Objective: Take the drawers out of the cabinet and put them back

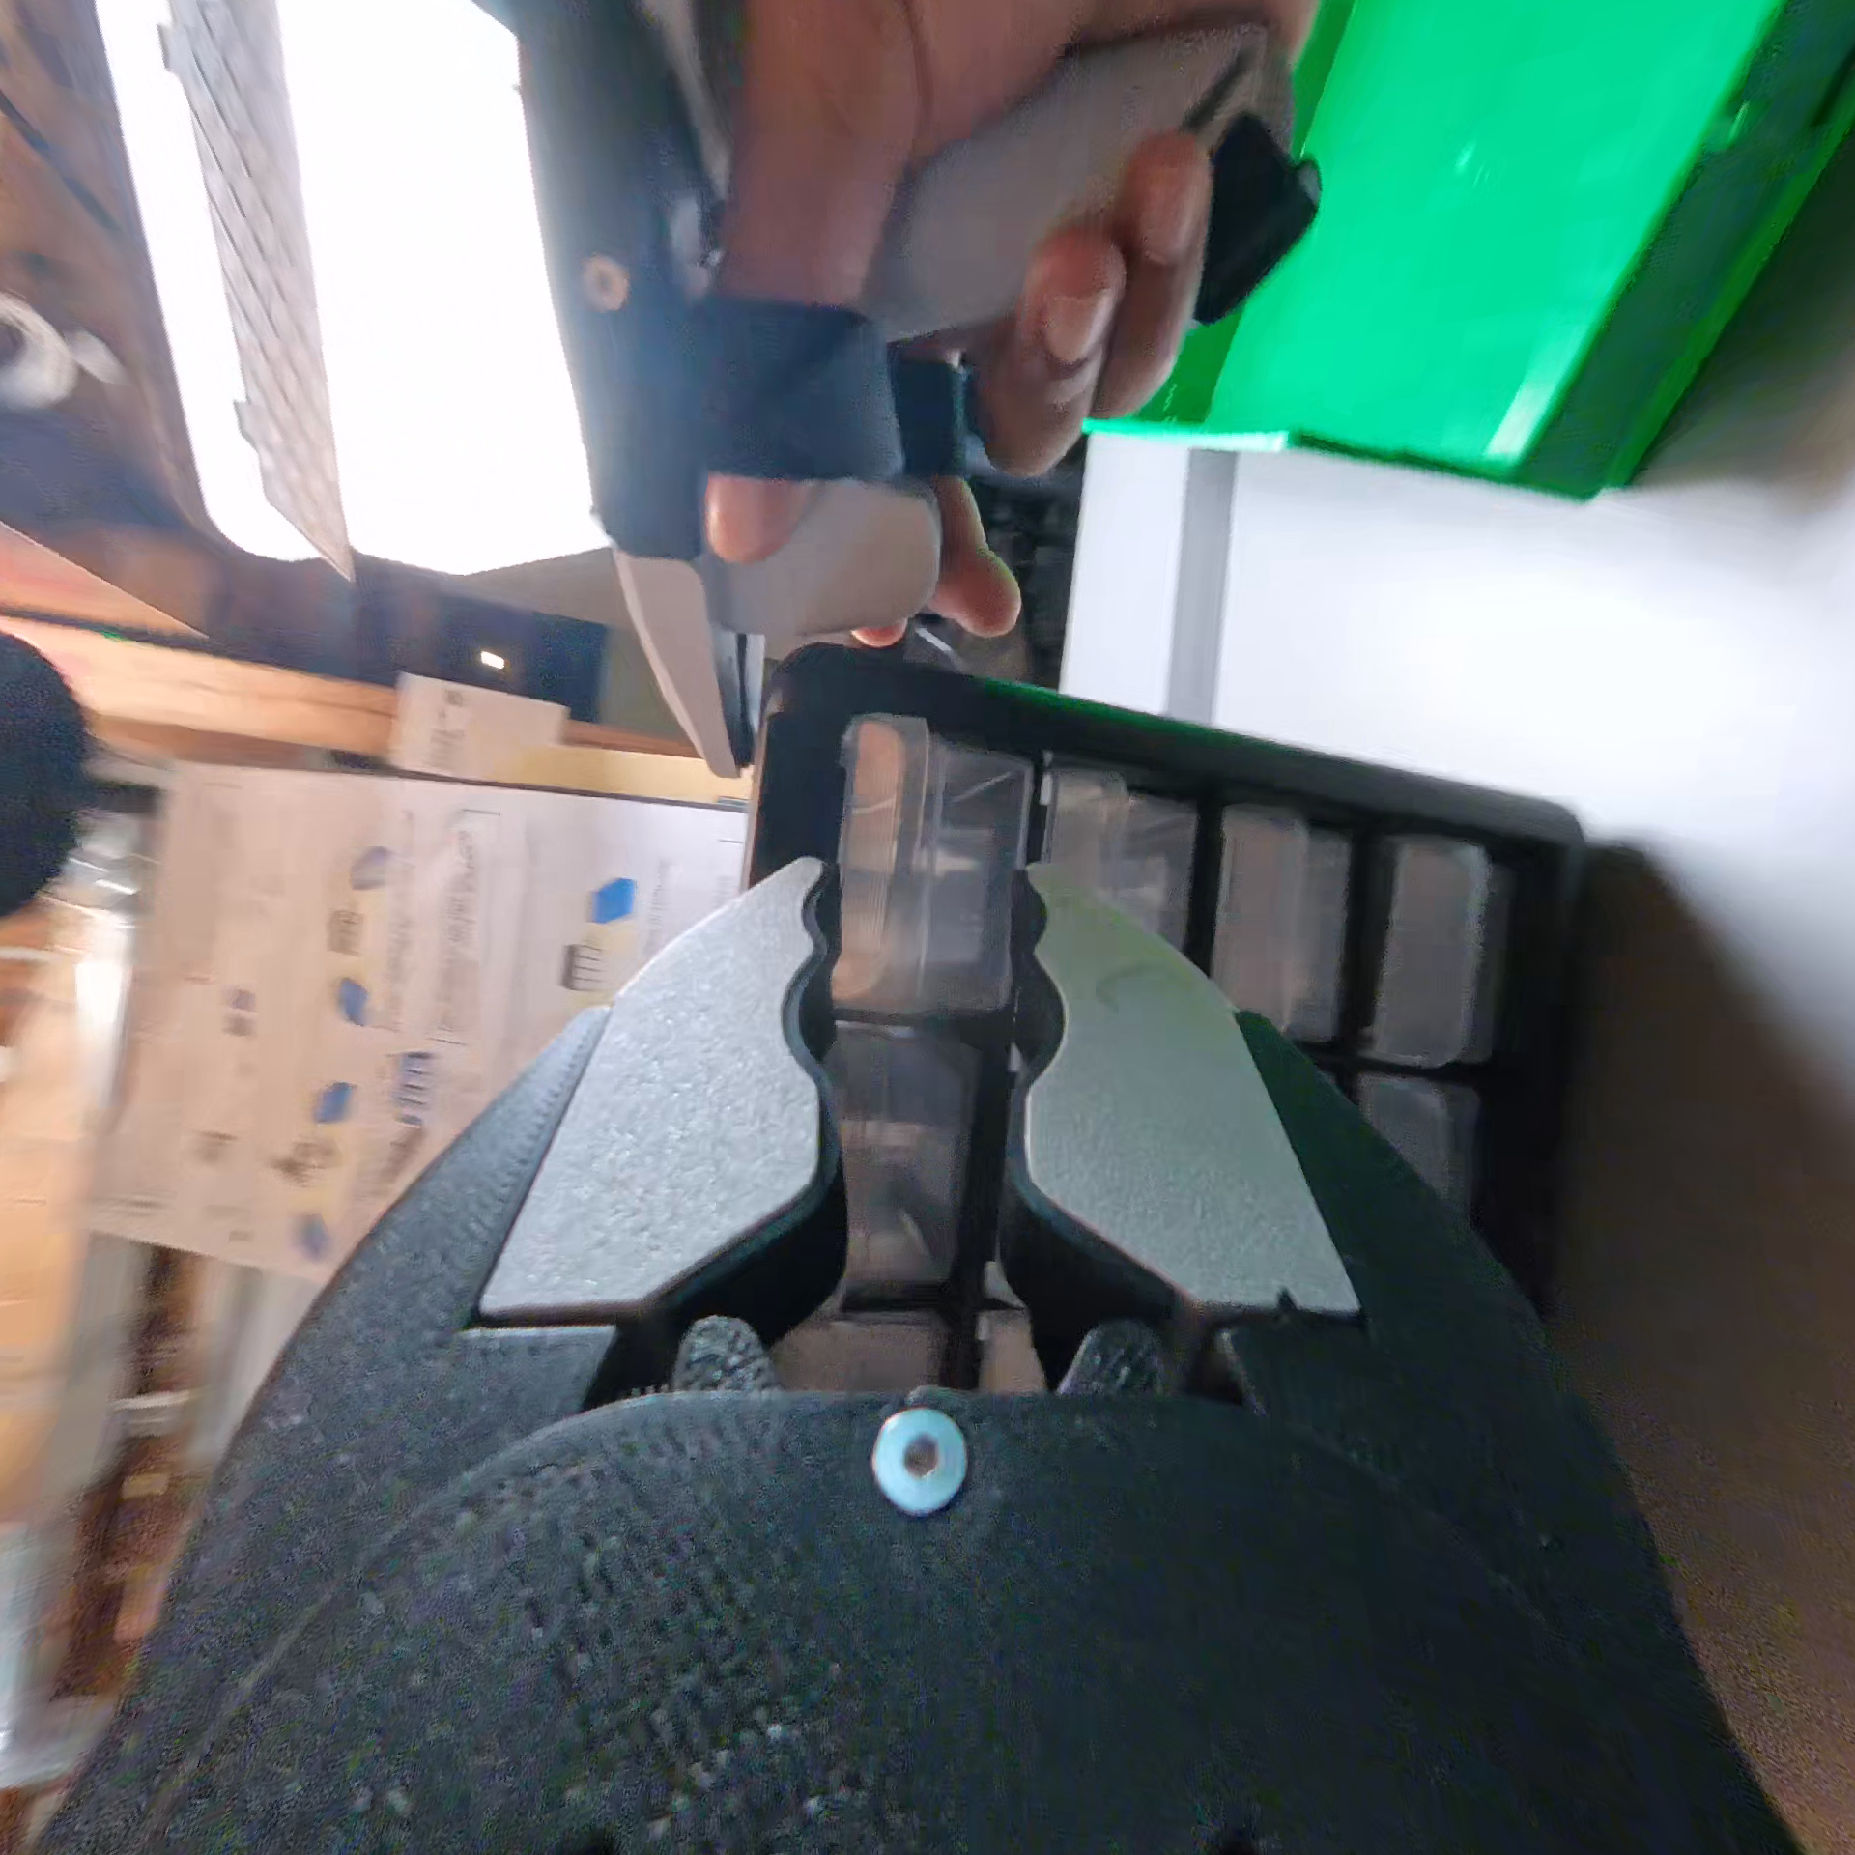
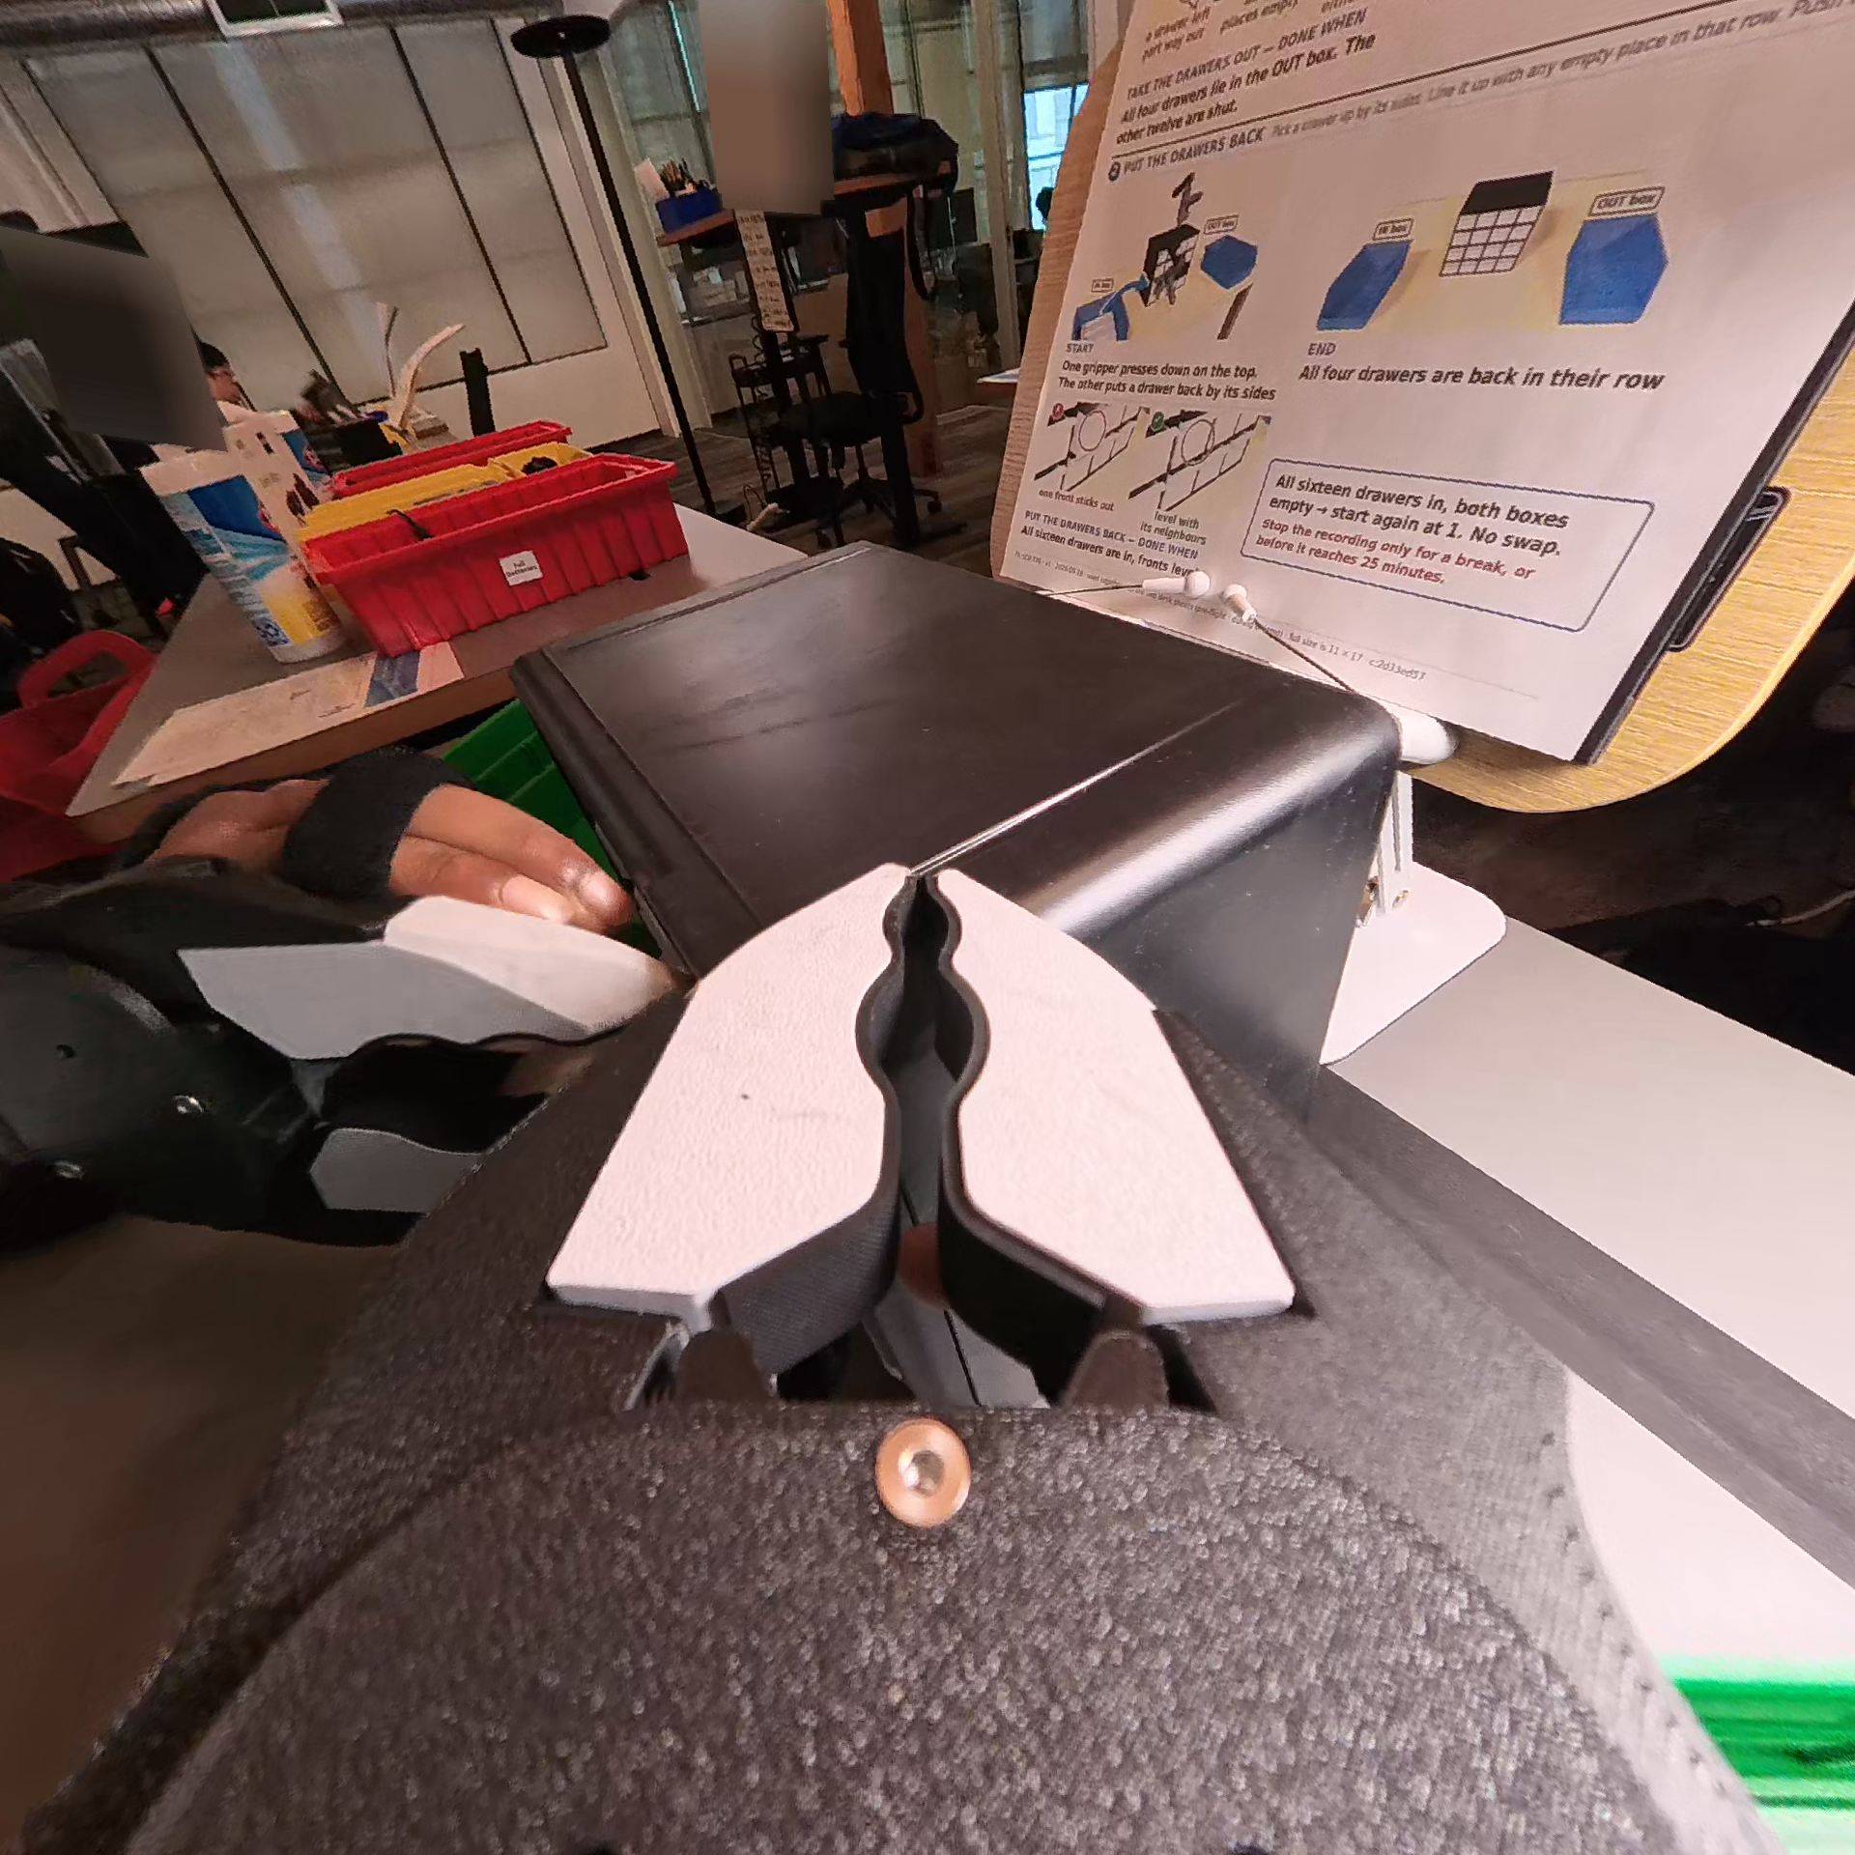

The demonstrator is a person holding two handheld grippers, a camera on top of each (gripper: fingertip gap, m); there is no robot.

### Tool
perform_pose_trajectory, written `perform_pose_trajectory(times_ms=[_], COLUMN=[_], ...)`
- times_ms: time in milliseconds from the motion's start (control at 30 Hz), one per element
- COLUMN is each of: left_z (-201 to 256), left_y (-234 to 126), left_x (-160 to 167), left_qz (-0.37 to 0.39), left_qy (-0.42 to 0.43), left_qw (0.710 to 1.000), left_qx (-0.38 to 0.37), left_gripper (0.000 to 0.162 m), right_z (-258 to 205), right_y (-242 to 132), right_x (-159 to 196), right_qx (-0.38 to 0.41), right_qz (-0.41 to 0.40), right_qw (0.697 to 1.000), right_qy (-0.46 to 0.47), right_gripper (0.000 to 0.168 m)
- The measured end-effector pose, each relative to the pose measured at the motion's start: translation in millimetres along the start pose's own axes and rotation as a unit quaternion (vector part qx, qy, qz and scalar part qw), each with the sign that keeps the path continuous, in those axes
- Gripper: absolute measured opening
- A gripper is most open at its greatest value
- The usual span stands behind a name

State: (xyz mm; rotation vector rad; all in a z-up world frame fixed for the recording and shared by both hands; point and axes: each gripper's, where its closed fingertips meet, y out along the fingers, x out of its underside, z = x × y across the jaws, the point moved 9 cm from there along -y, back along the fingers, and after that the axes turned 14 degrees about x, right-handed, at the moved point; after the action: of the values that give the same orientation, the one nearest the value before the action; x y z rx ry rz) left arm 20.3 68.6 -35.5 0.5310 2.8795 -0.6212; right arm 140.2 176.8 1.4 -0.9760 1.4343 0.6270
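Observation:
The black cabinet [image 1: 1205, 748] appears rolled sideways in the left wrist view, its face full of clear drawers [image 1: 1280, 903]. My left gripper [image 1: 923, 893] is closed on the sides of one clear drawer [image 1: 929, 803] in the end column, which sticks out past its neighbours. My right gripper [image 2: 923, 883] is shut and empty, with its tips resting on the cabinet's top [image 2: 903, 703] near the front edge. It also shows in the left wrist view [image 1: 728, 723], held by a hand. The left gripper's fingers [image 2: 452, 969] show at the cabinet's front in the right wrist view.
A green box [image 1: 1506, 251] stands beside the cabinet; a green one [image 2: 1767, 1747] also shows at the lower right. An instruction sheet on a board [image 2: 1405, 351] stands behind the cabinet. Red bins [image 2: 502, 532] and a wipes canister [image 2: 241, 542] sit on a farther table.

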Motion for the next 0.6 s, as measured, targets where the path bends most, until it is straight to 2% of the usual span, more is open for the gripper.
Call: perform_pose_trajectory(times_ms=[67,167,267,367,500,600], left_z=[-5,-14,-27,-40,-48,-48], left_y=[-4,-11,-21,-31,-44,-54], left_x=[-1,3,9,16,26,36], left_qz=[0.034,0.104,0.157,0.177,0.176,0.176], left_qy=[-0.081,-0.203,-0.294,-0.329,-0.336,-0.348], left_qw=[0.995,0.971,0.94,0.926,0.925,0.921], left_qx=[0.036,0.065,0.066,0.052,0.017,-0.004], left_gripper=[0.033,0.029,0.026,0.025,0.024,0.023], right_z=[0,-1,-6,-15,-23,-29], right_y=[-1,-6,-17,-24,-14,-13], right_x=[0,0,0,0,1,0], right_qx=[-0.003,-0.022,-0.056,-0.053,0.052,0.08], right_qz=[-0.001,-0.004,-0.011,-0.033,-0.061,-0.068], right_qw=[1.0,1.0,0.996,0.989,0.965,0.95], right_qy=[-0.006,-0.016,-0.065,-0.134,-0.248,-0.295], right_gripper=[0.001,0.008,0.028,0.055,0.055,0.051])
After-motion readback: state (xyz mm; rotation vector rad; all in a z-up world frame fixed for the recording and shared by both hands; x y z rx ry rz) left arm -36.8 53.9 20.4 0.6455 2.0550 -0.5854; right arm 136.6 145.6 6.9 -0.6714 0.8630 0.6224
